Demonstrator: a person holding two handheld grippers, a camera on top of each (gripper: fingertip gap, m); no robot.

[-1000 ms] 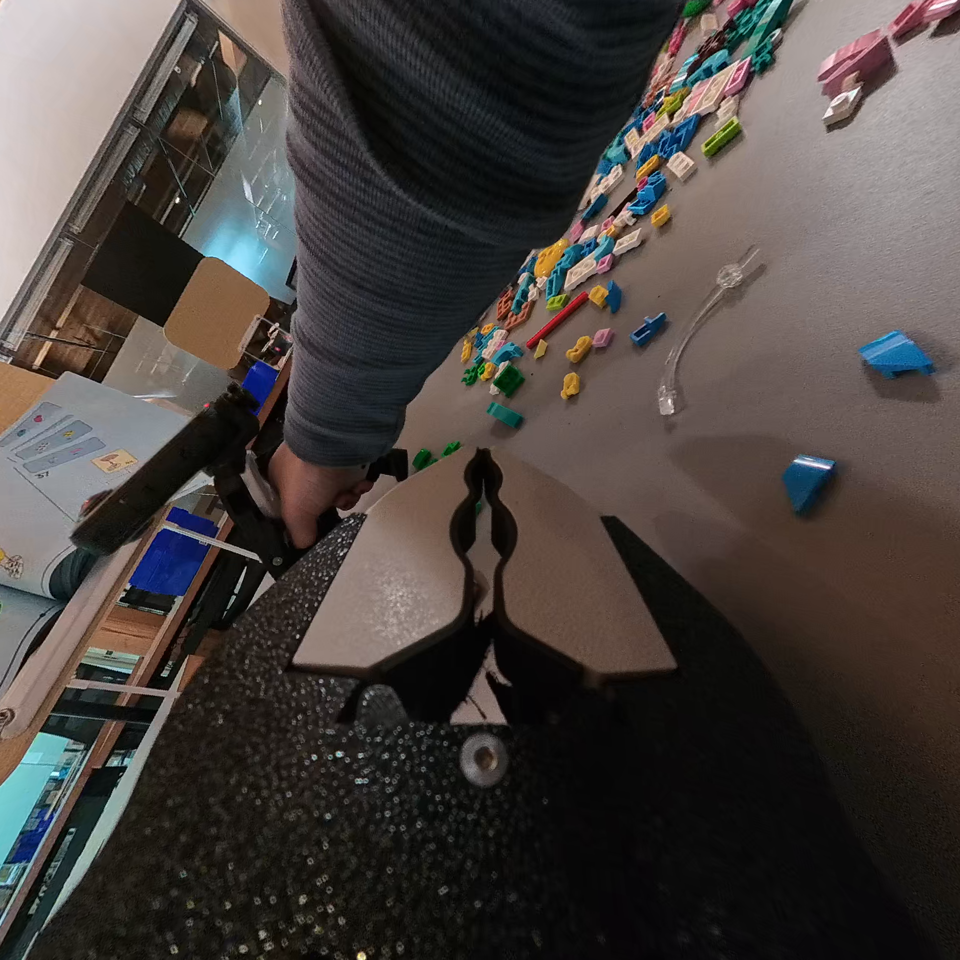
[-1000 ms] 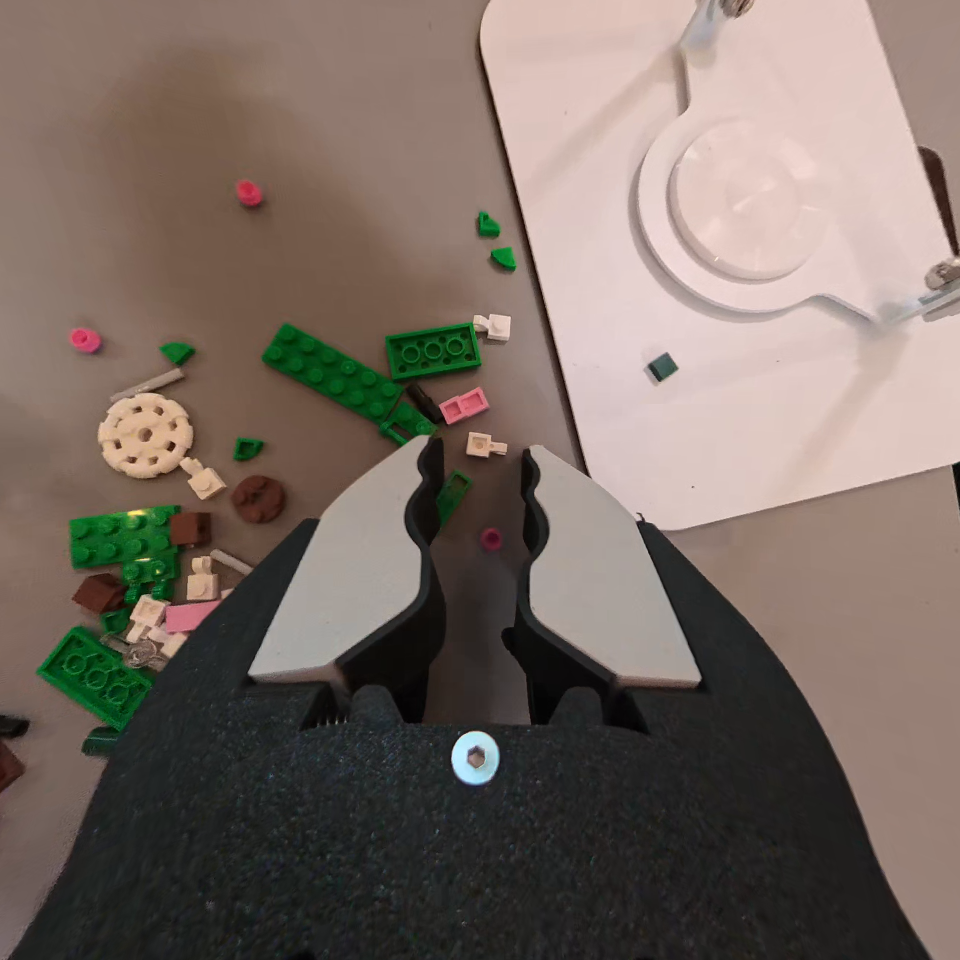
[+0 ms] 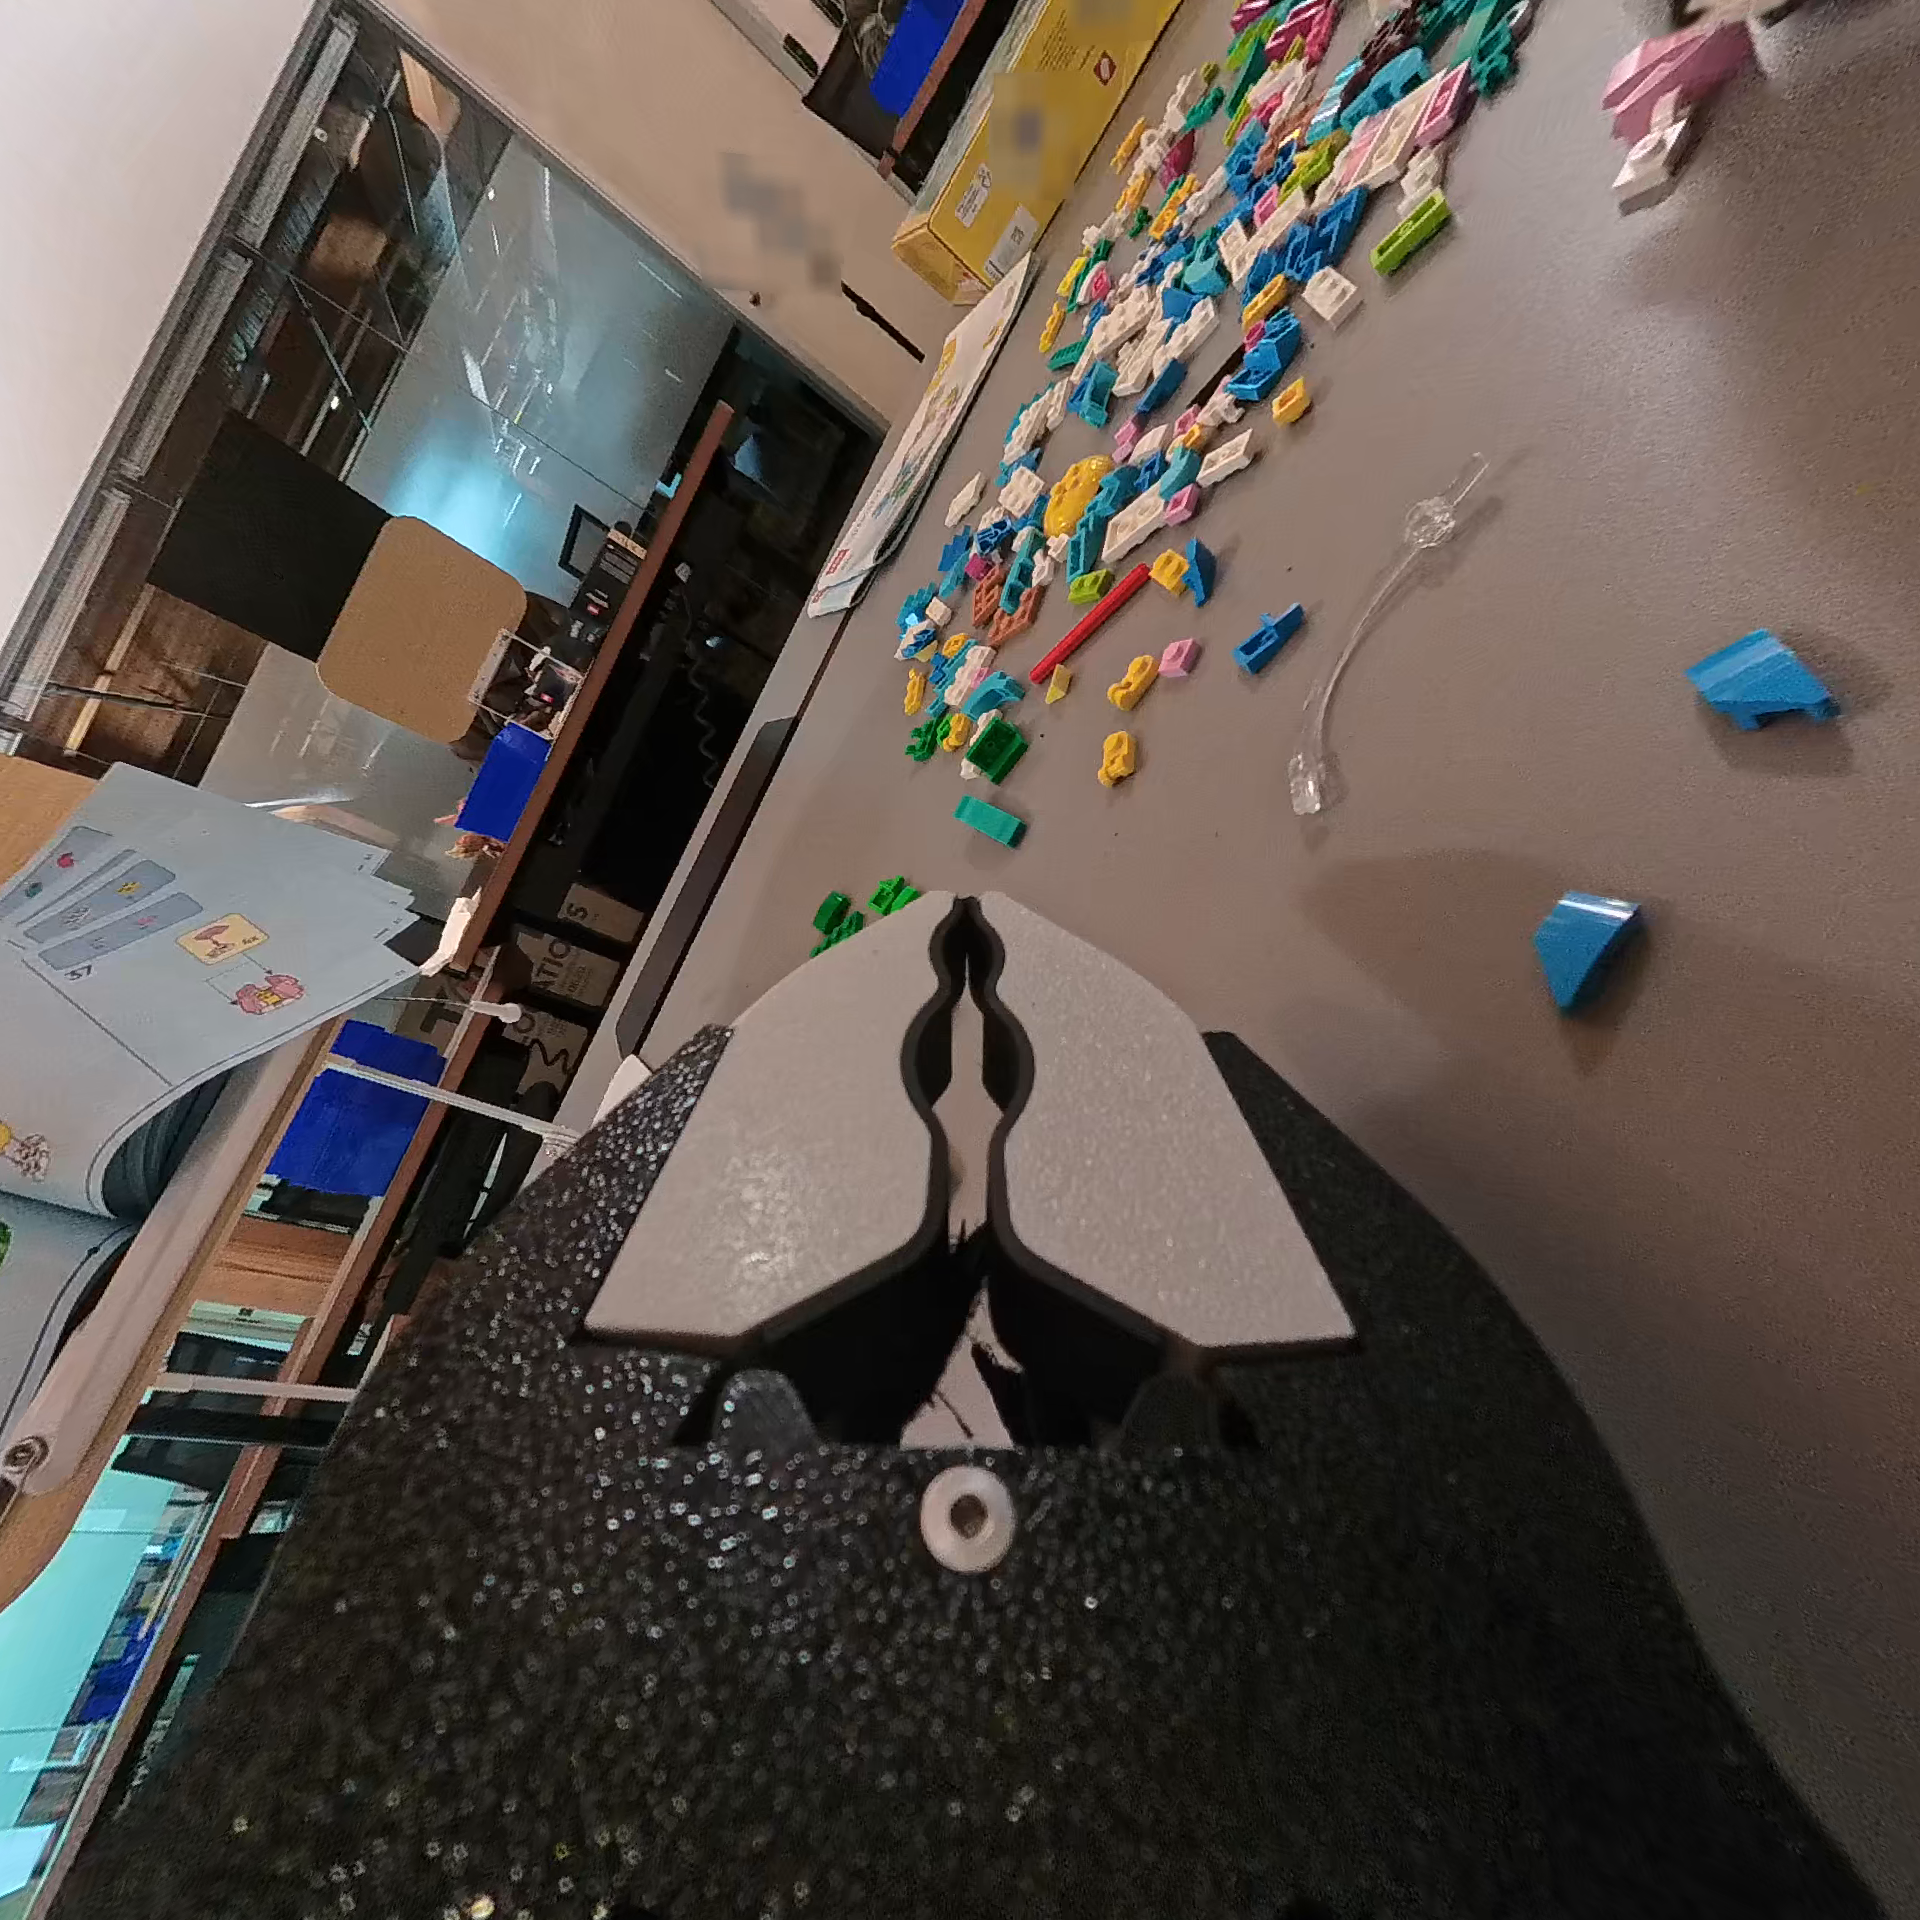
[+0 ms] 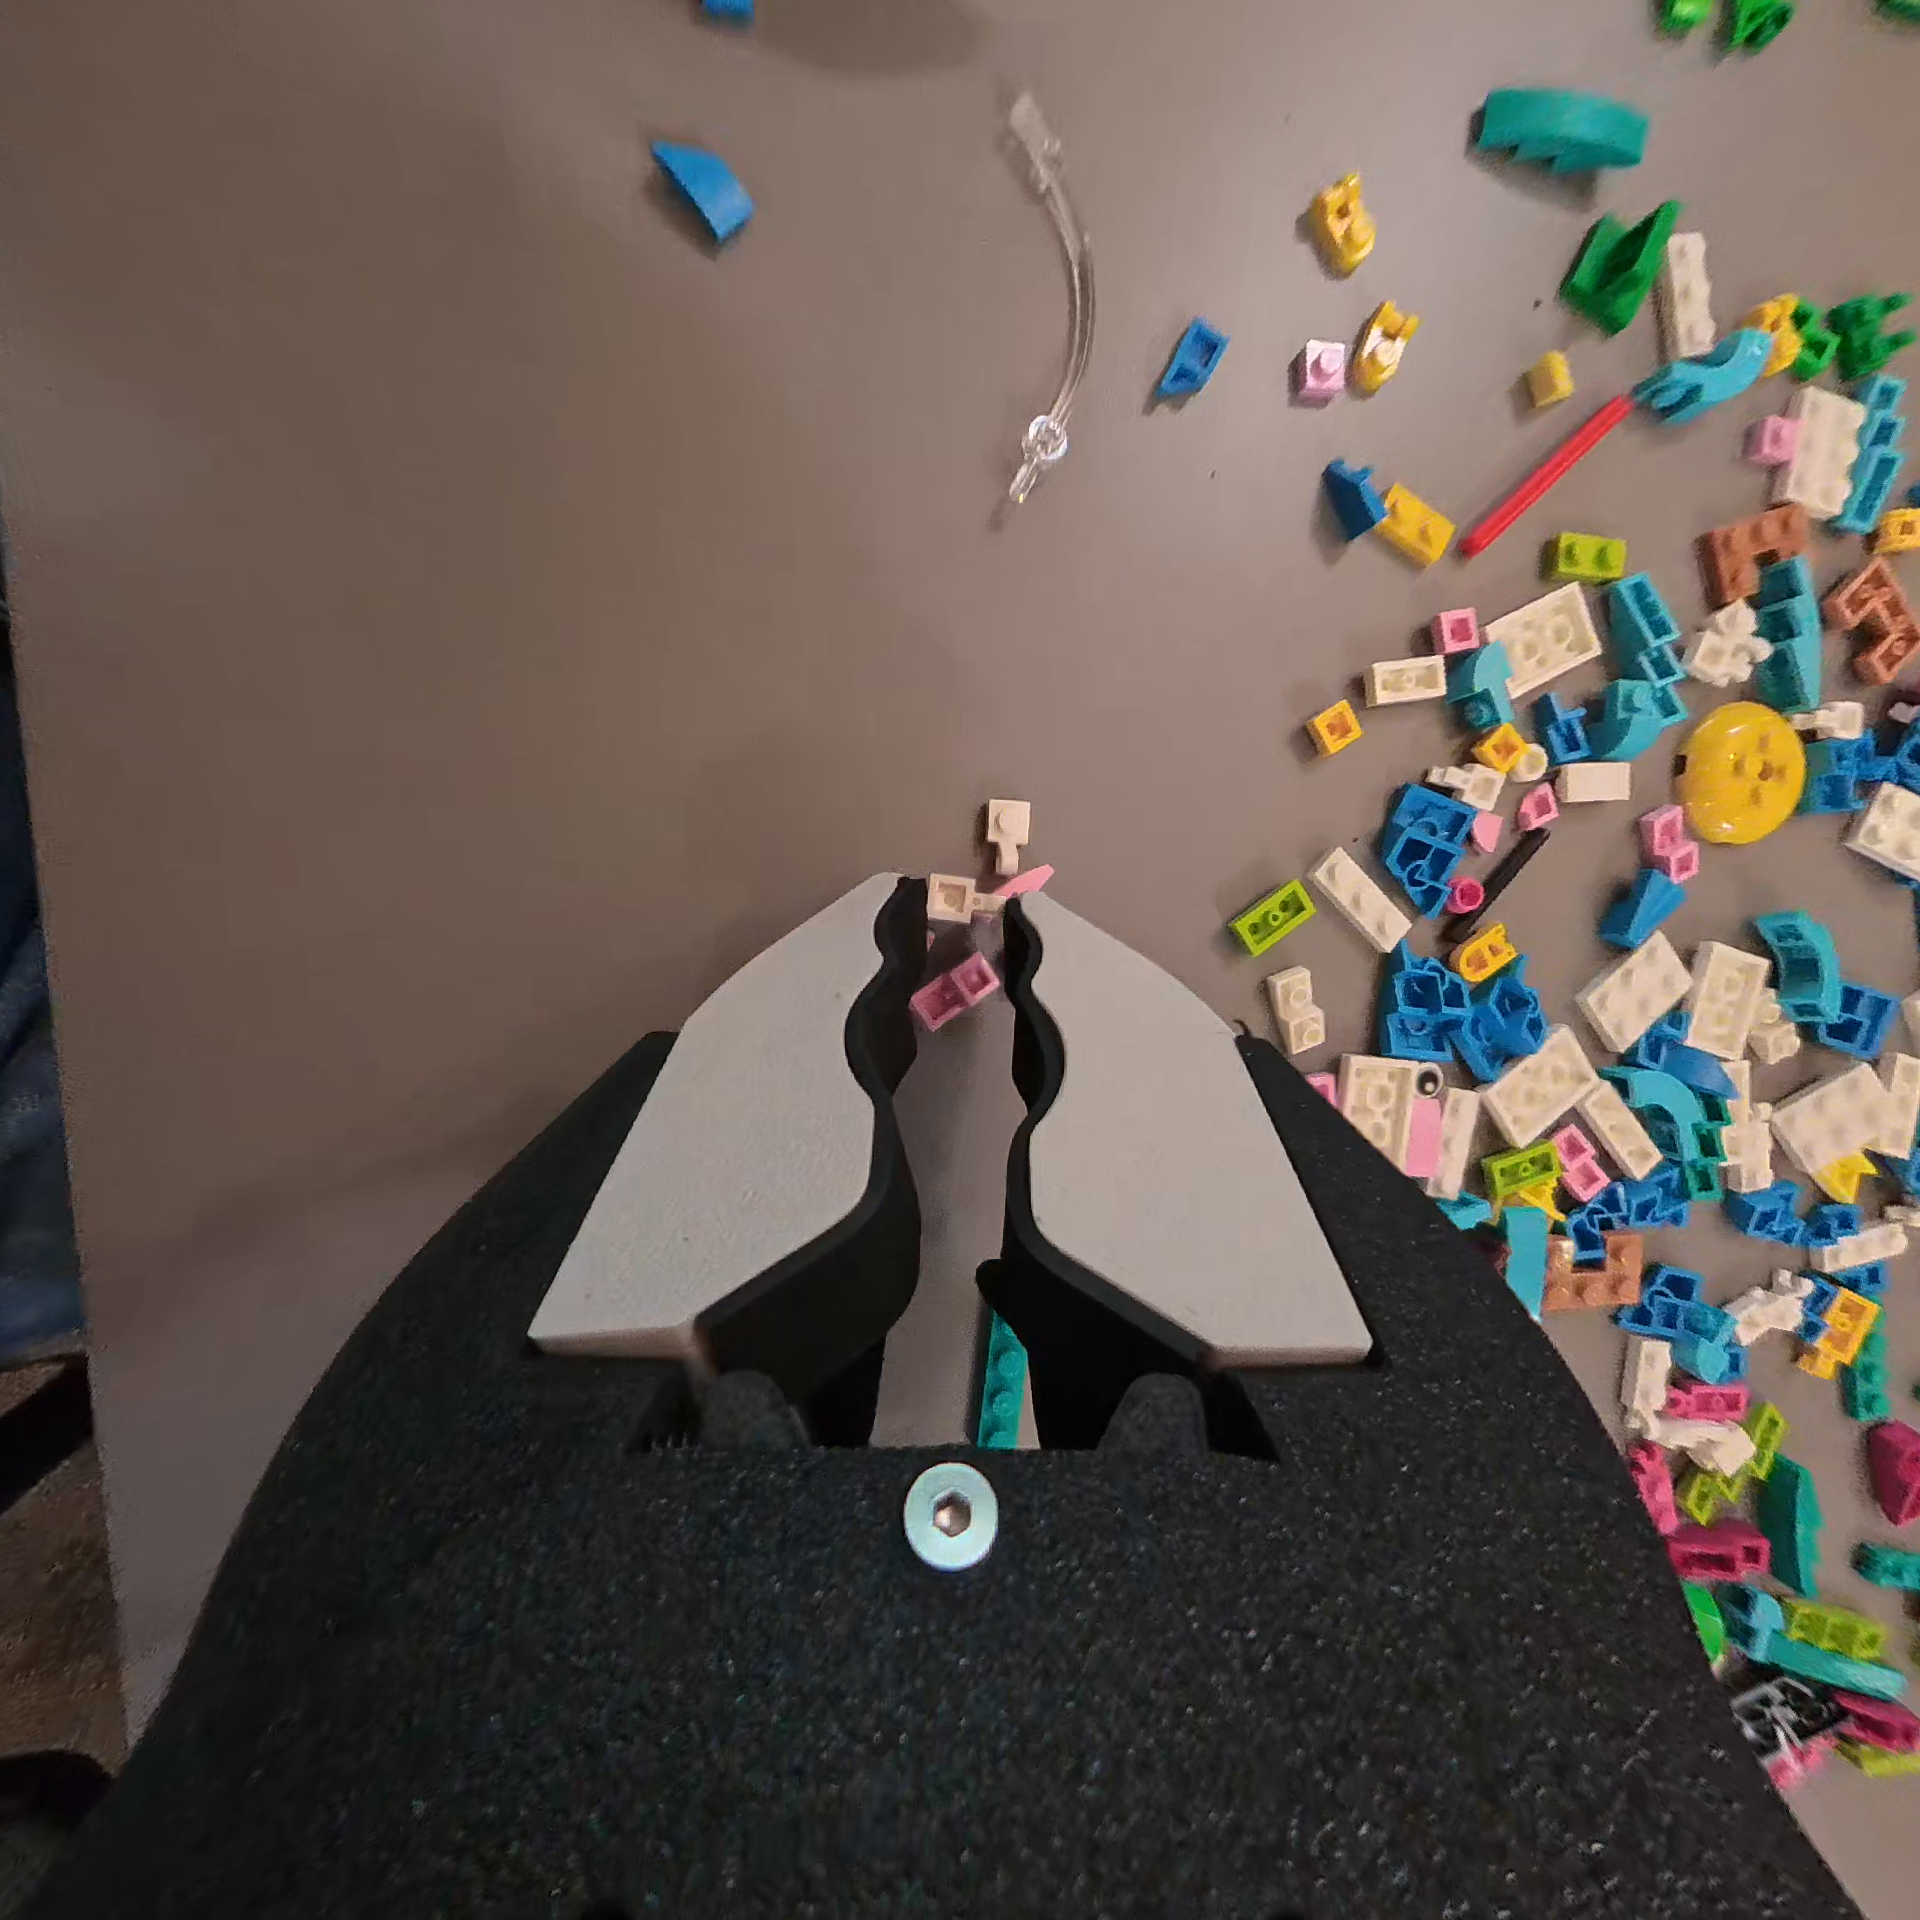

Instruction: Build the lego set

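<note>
Pinching a small cream-and-pink brick cluster (image 4: 971, 914) at right gripper (image 4: 961, 896) tips above grey table (image 4: 520, 623); left gripper (image 3: 964, 910) closed, empty.

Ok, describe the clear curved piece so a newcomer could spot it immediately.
Start at the big heap of coloured bricks on the grey table. On the bare patch beside it lies the clear curved piece, a thin arched rod. It alone is see-through; its neighbours are solid blue.

Grey table (image 4: 520, 623) carrying scattered lego pieces (image 4: 1621, 935) (mostly blue, white, yellow), clear curved piece (image 4: 1060, 301), two blue wedges (image 3: 1584, 945), yellow box (image 3: 1023, 156), instruction booklet (image 3: 925, 436).
</note>
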